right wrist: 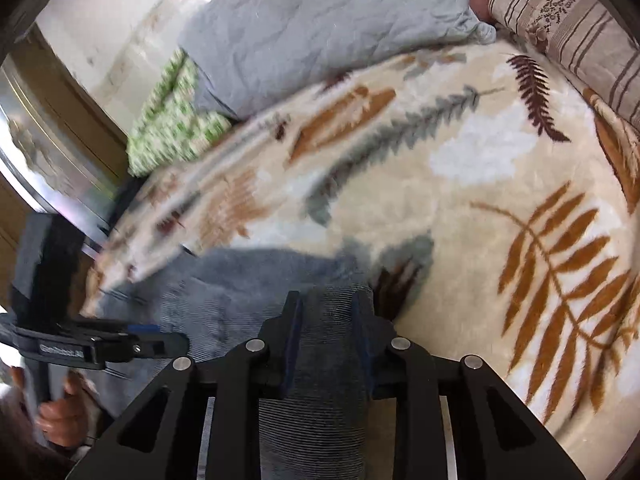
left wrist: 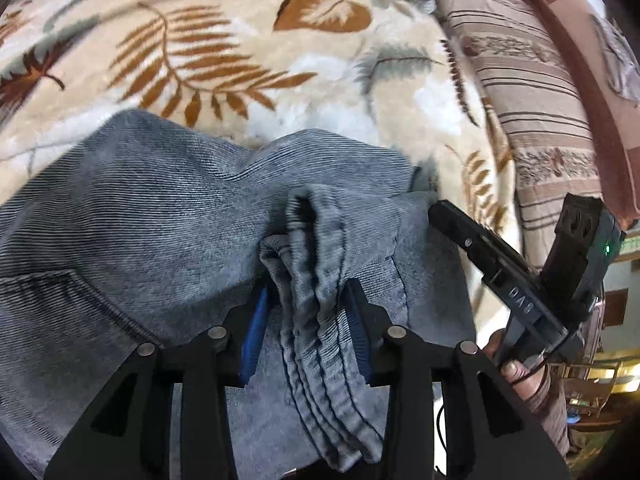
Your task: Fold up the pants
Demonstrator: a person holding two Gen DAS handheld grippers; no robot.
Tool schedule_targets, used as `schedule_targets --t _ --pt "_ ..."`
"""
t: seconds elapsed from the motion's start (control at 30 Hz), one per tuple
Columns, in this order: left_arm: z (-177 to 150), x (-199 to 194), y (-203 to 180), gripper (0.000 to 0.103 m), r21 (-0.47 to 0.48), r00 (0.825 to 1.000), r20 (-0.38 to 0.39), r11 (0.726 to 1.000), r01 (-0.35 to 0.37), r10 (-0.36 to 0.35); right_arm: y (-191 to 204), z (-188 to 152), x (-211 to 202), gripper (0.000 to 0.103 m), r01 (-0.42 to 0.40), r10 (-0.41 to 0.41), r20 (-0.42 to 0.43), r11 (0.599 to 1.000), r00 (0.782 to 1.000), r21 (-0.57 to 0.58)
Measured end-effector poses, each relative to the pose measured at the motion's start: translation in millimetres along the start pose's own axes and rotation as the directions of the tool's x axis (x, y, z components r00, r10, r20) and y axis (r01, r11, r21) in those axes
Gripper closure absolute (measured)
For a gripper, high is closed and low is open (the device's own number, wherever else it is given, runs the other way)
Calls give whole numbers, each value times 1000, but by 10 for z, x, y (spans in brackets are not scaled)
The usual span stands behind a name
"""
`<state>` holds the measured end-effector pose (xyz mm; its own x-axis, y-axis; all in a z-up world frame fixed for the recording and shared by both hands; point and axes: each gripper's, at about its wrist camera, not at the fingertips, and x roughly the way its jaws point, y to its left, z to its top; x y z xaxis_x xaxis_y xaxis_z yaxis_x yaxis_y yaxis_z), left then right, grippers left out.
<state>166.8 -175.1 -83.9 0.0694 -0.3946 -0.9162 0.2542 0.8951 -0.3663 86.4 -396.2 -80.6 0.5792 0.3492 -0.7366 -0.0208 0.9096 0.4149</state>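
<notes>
Black linkage arms fill the bottom of both wrist views, and between them sit my blue-padded fingers. On my left gripper [left wrist: 306, 320] the fingers [left wrist: 253, 328] stand a little apart, with a bunched, seamed fold of the grey-blue pants [left wrist: 160, 208] running up between them. That fold touches the right-hand pad, while a sliver of gap shows beside the left pad, so I cannot tell whether the cloth is really pinched or only lying there.

My right gripper [right wrist: 326, 320] shows much the same: its fingers [right wrist: 294, 336] are narrowly parted and a ribbed band of the pants [right wrist: 320, 400] fills the space between them, reaching both pads as far as I can see. How hard they press I cannot tell.

Most of the pants lie spread on the bed, on a cream blanket [left wrist: 280, 60] printed with brown and grey leaves. From the left view they cover the lower half of the picture, with a pocket seam at the lower left. In that view my right gripper [left wrist: 436, 210] comes in from the right edge, its tip at the edge of the cloth, and my right hand [left wrist: 520, 372] grips its handle. In the right view my left gripper [right wrist: 182, 340] reaches in from the left over the pants, held by my left hand [right wrist: 64, 412].

Farther up the bed lie a grey pillow [right wrist: 320, 24], a green-patterned cloth [right wrist: 172, 120] beside it, and a striped cushion [left wrist: 532, 92] along the blanket's edge.
</notes>
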Motion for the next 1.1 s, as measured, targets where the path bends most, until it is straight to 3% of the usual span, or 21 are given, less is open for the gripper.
schedule_targets --t 0.1,0.2,0.23,0.3,0.43,0.53,0.6,0.63,0.73,0.83,1.1 --pt "31 -36 -5 68 -18 1000 -21 1000 8 -8 -20 32 0 82 14 -14 -16 1000 1000 -3" --pt "-84 -207 -22 68 2 999 -26 1000 28 -28 -38 49 -262 75 -55 55 -17 998 998 19" --pt "-144 -247 -29 65 11 999 -26 999 36 -36 -39 16 -354 74 -83 83 -25 996 996 18" --pt "-324 -292 -35 59 19 998 -33 998 59 -59 -54 -118 -500 61 -105 105 -37 994 994 19" --pt "-530 -119 -88 56 -6 993 -90 997 80 -81 -101 -408 -502 59 -112 117 -76 991 990 67" --pt "-656 -13 -126 57 2 994 -106 999 32 -32 -79 -515 -421 62 -125 133 -92 988 987 93" --pt "-698 -84 -186 58 18 996 -89 1000 15 -14 54 -502 -496 84 -108 110 -76 994 991 31" --pt "-716 -109 -219 58 35 997 -75 999 1 2 176 -493 -588 85 -100 98 -54 994 994 -40" --pt "-773 -32 -272 58 102 992 -28 988 -120 123 417 -505 -680 85 -8 4 -24 980 1000 -197" --pt "-793 -12 -220 57 106 992 -3 986 -128 129 386 -601 -487 85 60 -77 -60 970 995 -237" --pt "-768 2 -257 57 145 986 11 976 -164 164 53 -663 -430 72 -32 26 -66 996 997 -85"
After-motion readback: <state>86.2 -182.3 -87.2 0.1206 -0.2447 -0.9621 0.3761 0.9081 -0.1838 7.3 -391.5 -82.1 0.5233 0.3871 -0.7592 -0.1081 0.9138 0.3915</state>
